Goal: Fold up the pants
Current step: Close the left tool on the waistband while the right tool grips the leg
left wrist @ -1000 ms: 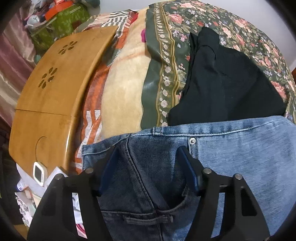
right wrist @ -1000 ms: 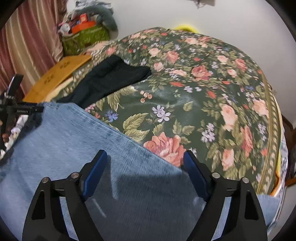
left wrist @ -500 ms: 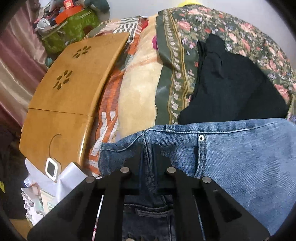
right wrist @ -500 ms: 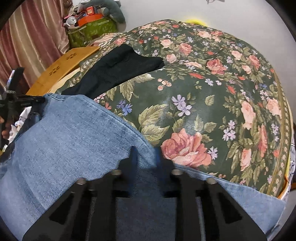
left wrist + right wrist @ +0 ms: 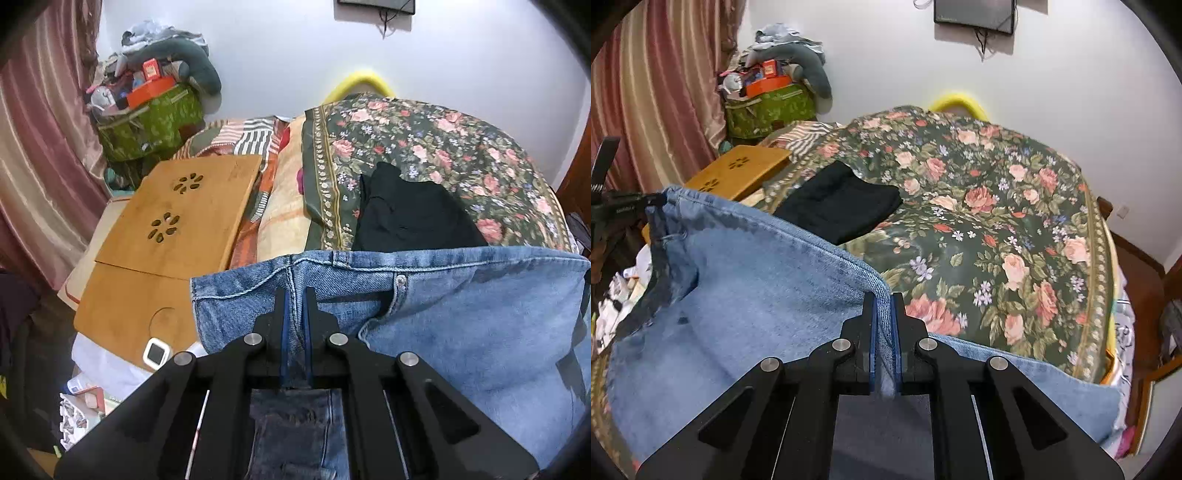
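Two-handed lift of the jeans above a bed with a flowered bedspread. The left gripper has its jaws pressed together on the waistband, close to the near-left corner of the garment. The right gripper has its jaws pinched tight on a folded denim edge further along to the right. Between the two grips the cloth hangs as a raised sheet, its top edge running left to right; the lower part drapes toward the near side and still seems to rest on the bed, though the grippers hide that region.

Orientation: the waistband, with its metal button, faces the far side at the left end. The long axis of the jeans appears to run left to right, from waist toward legs; the leg ends are out of view.

Risks, as judged from this pose: each grip takes only a narrow bite of thick fabric, so an uneven pull could let an edge slip out. Unequal lift heights would skew the fold line. The hanging cloth could also drag over the folded black garment lying just beyond it, or brush the wooden lap desk at far left.
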{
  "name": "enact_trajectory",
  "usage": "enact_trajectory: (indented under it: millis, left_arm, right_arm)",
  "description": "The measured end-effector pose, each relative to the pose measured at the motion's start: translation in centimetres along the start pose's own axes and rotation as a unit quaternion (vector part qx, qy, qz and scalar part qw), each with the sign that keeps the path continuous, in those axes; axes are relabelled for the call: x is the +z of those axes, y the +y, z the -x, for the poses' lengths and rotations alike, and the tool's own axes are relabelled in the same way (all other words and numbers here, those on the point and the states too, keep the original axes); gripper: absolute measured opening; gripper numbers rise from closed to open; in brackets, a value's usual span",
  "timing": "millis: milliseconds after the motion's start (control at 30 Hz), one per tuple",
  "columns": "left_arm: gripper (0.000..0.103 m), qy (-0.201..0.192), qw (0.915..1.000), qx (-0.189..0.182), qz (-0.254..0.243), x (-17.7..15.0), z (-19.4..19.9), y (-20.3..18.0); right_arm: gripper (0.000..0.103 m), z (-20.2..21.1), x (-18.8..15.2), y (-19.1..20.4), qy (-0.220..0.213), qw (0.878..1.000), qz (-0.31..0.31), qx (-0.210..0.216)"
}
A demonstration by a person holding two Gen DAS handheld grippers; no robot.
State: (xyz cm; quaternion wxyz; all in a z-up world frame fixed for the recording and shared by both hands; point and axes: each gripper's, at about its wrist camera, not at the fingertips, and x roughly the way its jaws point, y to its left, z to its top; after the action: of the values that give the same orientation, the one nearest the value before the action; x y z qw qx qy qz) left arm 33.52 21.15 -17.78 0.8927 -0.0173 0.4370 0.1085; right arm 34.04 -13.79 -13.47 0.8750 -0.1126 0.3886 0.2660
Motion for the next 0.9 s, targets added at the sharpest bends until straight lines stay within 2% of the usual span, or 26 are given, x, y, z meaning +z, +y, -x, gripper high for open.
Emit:
enact_trajectory:
  millis: [267,500,733,900]
  left_arm:
    - [0.005,-0.018,0.9998,-0.005,0.009,-5.3,4.5,1.3]
    - [0.005,-0.02,0.9998,-0.005,0.008,-10.6,7.5,2.2]
    - [0.005,0.02,0.9994,-0.006,0.029,-17.0,7.6,3.4]
    - [0.005,0.06,0.9972,-0.015,0.041,-20.5,6.7,3.3]
  right_arm:
    - [0.006,5.0,-3.5,3.4,-0.011,1.0,0.011,0.011]
    - [0.006,7.1,-7.5,5.6,-0.002,1.0,0.002,0.024]
    - [0.006,7.4,-12.3,7.3,0.018,0.998,-0.031,0.049]
    - [0.006,6.9,-14.3,7.8,0.034,0.997,-0.045,0.054]
